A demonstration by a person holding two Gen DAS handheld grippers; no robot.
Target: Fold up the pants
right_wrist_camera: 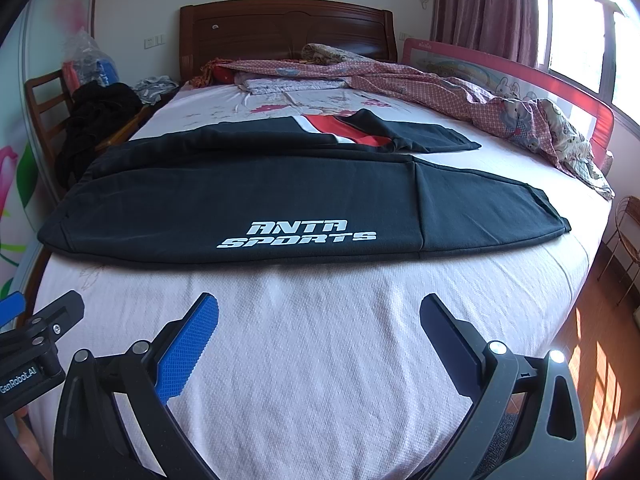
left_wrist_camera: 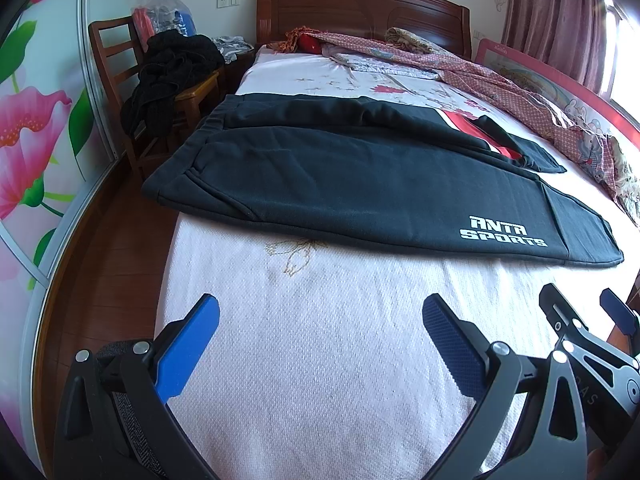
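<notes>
Folding looks not yet begun: the pants (left_wrist_camera: 360, 184) lie spread flat across the middle of the bed (left_wrist_camera: 320, 360), waistband at the left edge, cuffs to the right, the two legs parted into a V. They are dark fleece with white lettering on the near leg and a red-and-white panel on the far one. The left gripper (left_wrist_camera: 320, 344) and right gripper (right_wrist_camera: 320, 344) hover over bare sheet nearer than the pants, jaws wide apart, empty. The next move likely calls for reaching forward to pinch the near leg's edge.

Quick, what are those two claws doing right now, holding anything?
Left gripper: open, holding nothing.
Right gripper: open, holding nothing.
</notes>
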